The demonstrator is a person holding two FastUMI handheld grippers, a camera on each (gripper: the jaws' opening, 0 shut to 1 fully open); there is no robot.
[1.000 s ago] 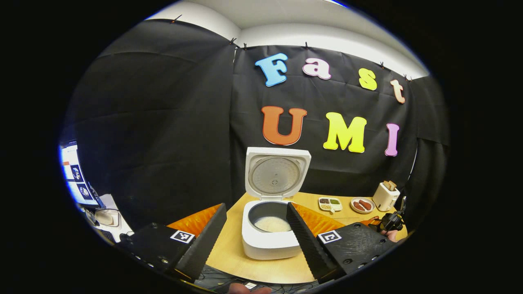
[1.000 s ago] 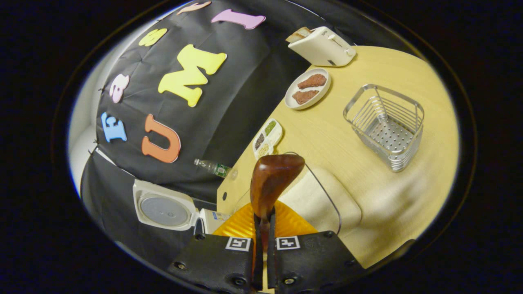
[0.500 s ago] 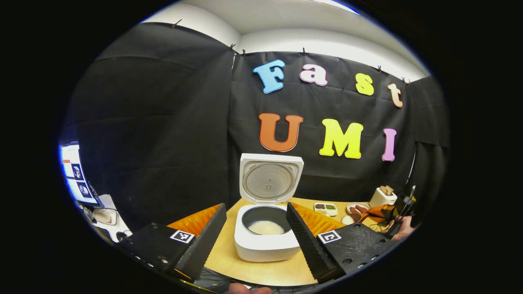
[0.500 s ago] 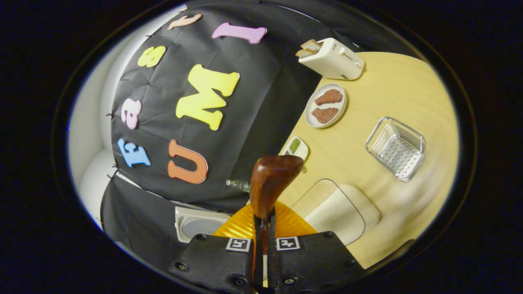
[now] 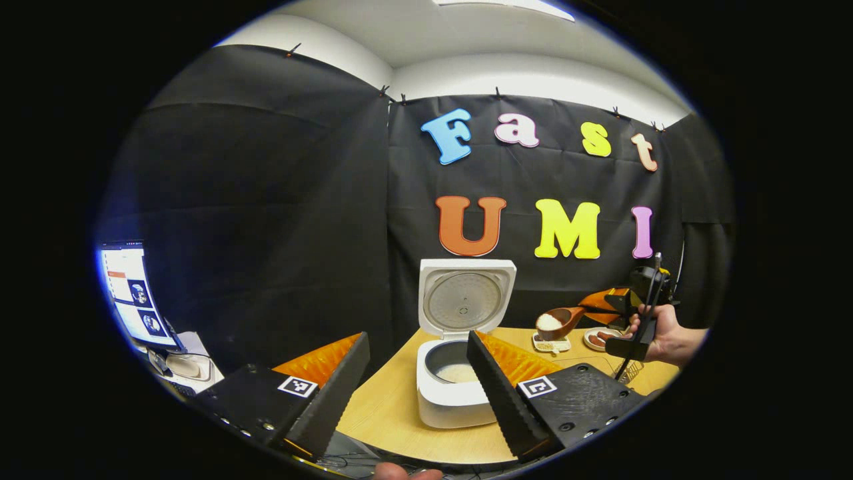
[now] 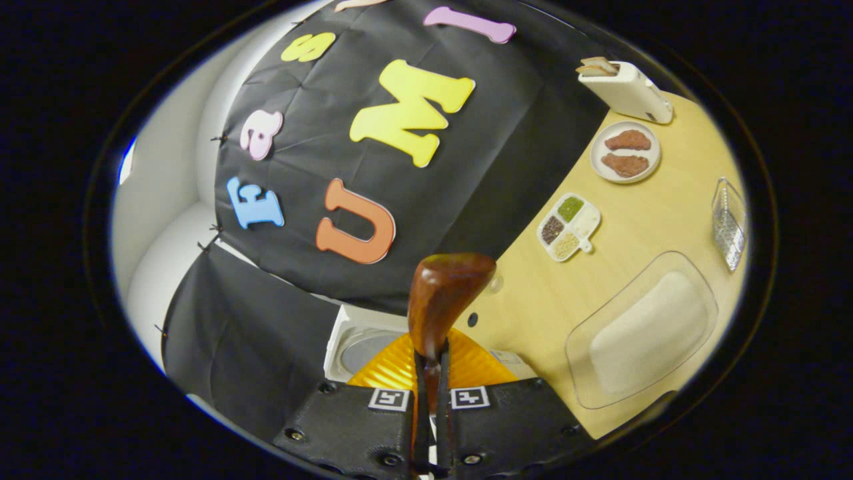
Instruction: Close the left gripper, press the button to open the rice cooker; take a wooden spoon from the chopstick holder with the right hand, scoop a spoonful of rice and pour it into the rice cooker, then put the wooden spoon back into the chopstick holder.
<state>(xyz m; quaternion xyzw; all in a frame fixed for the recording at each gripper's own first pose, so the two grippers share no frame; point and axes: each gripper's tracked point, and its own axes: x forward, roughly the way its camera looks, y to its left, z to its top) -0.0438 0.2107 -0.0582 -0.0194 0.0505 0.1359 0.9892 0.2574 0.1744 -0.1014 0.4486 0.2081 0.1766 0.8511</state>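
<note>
The white rice cooker (image 5: pixel 453 400) stands open on the wooden table, lid (image 5: pixel 466 300) upright, with rice in its dark pot. My left gripper (image 5: pixel 413 393) hovers in front of it, open and holding nothing. Off to the right, a hand (image 5: pixel 666 337) holds my right gripper (image 5: pixel 616 307) above the table, with the wooden spoon (image 5: pixel 556 322) carrying white rice. In the right gripper view, my right gripper (image 6: pixel 430 393) is shut on the spoon (image 6: pixel 443 300) handle, and the spoon's back faces the camera. The cooker lid (image 6: pixel 363 343) lies below the spoon. The wire chopstick holder (image 6: pixel 728 223) stands at the far right.
A clear tray of rice (image 6: pixel 643 330) lies on the table (image 6: pixel 526 300) near the right gripper. Beyond it are a divided seasoning dish (image 6: pixel 568 227), a plate of meat (image 6: pixel 625 151) and a toaster (image 6: pixel 626 90). A monitor (image 5: pixel 130 293) stands at the left.
The right gripper has risen from the rice tray and swung left toward the cooker with the loaded spoon. The left gripper has drawn back slightly from the cooker, still open.
</note>
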